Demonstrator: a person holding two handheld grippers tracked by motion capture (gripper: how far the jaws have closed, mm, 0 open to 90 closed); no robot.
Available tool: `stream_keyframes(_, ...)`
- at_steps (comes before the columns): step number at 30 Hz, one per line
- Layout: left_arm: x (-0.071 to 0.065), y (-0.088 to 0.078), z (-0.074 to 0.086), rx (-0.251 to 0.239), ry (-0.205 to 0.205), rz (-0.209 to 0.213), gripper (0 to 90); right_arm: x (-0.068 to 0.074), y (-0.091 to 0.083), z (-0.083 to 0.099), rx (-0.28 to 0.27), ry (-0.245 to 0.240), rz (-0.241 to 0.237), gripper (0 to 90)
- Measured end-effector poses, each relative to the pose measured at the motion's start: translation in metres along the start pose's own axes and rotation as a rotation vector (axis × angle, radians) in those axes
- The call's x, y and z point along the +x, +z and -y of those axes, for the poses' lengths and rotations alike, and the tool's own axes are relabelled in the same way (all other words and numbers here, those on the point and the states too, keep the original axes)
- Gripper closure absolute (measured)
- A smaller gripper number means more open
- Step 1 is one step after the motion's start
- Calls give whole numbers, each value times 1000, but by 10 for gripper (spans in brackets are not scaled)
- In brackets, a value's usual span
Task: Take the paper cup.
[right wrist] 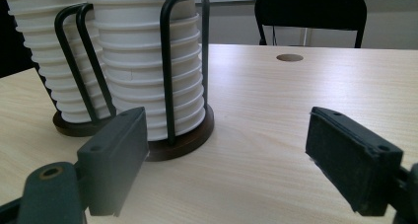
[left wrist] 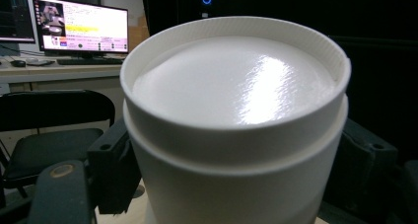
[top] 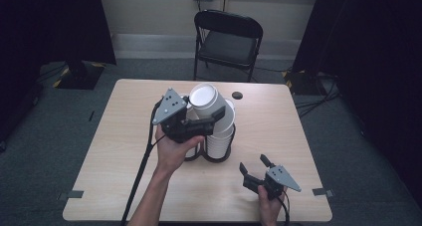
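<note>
A white paper cup (top: pixel 204 100) is tilted, its closed bottom toward the camera, just above a stack of white cups (top: pixel 221 136) in a black wire holder (top: pixel 217 158) at mid-table. My left gripper (top: pixel 206 112) is shut on this cup's side. In the left gripper view the cup (left wrist: pixel 236 110) sits between both jaws. Two cup stacks (right wrist: pixel 148 76) stand in the holder (right wrist: pixel 167 61) on a dark round base. My right gripper (top: pixel 253 162) hovers open near the table's front right, nothing between its pads (right wrist: pixel 352 155), aimed at the holder.
The wooden table (top: pixel 124 136) has a small round hole (top: pixel 237 94) behind the holder. A black folding chair (top: pixel 228 39) stands beyond the far edge. A lit monitor (left wrist: pixel 81 24) sits on a desk in the background. Dark curtains flank the table.
</note>
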State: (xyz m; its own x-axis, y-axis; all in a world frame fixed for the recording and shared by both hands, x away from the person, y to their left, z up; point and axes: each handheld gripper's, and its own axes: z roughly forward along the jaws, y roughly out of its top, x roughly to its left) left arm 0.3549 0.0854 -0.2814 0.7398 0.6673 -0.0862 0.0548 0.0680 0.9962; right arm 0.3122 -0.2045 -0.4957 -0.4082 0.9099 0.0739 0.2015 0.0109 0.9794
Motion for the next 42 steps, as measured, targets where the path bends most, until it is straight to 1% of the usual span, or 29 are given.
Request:
stream_keyframes(1, 0, -2, 1, -5, -7, 0, 195, 0, 0, 0, 1, 0, -1, 159)
stream_keyframes(3, 1, -5, 3, 1, -8, 1, 195, 0, 0, 0, 1, 3, 0, 159)
stream_keyframes(4, 2, -7, 4, 1, -22, 3, 195, 0, 0, 0, 1, 3, 0, 159)
stream_keyframes(6, 4, -10, 8, 2, -60, 30, 196, 0, 0, 0, 1, 2, 0, 159)
stream_keyframes(8, 5, -12, 12, 17, -59, 25, 196, 0, 0, 0, 2, 0, 1, 159)
stream_keyframes(9, 4, -12, 16, 21, -71, 29, 196, 0, 0, 0, 3, 0, 0, 159)
stream_keyframes(11, 5, -13, 21, 42, -72, 32, 196, 0, 1, 0, 8, 1, -8, 162)
stream_keyframes(12, 5, -13, 21, 42, -72, 32, 196, 0, 1, -1, 14, -2, -14, 167)
stream_keyframes(13, 5, -14, 26, 55, -79, 32, 196, 0, 2, -1, 17, -6, -19, 170)
stream_keyframes(17, 4, -16, 34, 90, -76, 15, 196, 0, 2, -1, 29, -9, -44, 171)
stream_keyframes(19, 3, -17, 37, 96, -82, 18, 196, 0, 2, -1, 28, -8, -59, 170)
stream_keyframes(20, 3, -18, 38, 100, -77, 17, 196, -1, 2, -1, 25, -9, -59, 168)
stream_keyframes(22, 1, -20, 41, 101, -82, 23, 196, -1, 1, -1, 16, -5, -60, 144)
stream_keyframes(24, 1, -21, 42, 104, -82, 28, 195, -1, 0, 0, 9, -1, -61, 140)
stream_keyframes(25, 0, -22, 46, 109, -81, 20, 195, -1, -1, 0, -5, -3, -62, 140)
stream_keyframes(26, -2, -22, 49, 103, -74, 0, 195, -1, -2, 1, -11, -5, -69, 140)
stream_keyframes(27, -2, -22, 53, 108, -70, -11, 195, -2, -2, 1, -17, -1, -86, 141)
stream_keyframes(29, -2, -22, 60, 126, -81, 1, 195, -3, -3, 1, -25, 5, -106, 141)
stream_keyframes(31, -4, -21, 69, 142, -75, -4, 195, -2, -3, 1, -29, -1, -113, 142)
stream_keyframes(32, -4, -21, 69, 142, -75, -4, 196, -2, -3, 1, -27, -6, -117, 143)
stream_keyframes(33, -4, -22, 76, 150, -82, 3, 195, -2, -3, 1, -27, -10, -117, 143)
stream_keyframes(34, -4, -22, 76, 150, -82, 3, 195, -2, -3, 1, -28, -10, -117, 143)
stream_keyframes(36, -4, -22, 86, 168, -90, 3, 195, -2, -2, 1, -19, -14, -124, 142)
stream_keyframes(38, -3, -21, 92, 194, -92, 3, 195, -1, -1, 0, -8, -19, -142, 142)
stream_keyframes(39, -2, -21, 95, 207, -105, -1, 195, -1, -1, 0, -4, -18, -155, 142)
stream_keyframes(42, -1, -22, 104, 227, -135, 12, 195, 1, -1, 0, 2, -32, -175, 150)
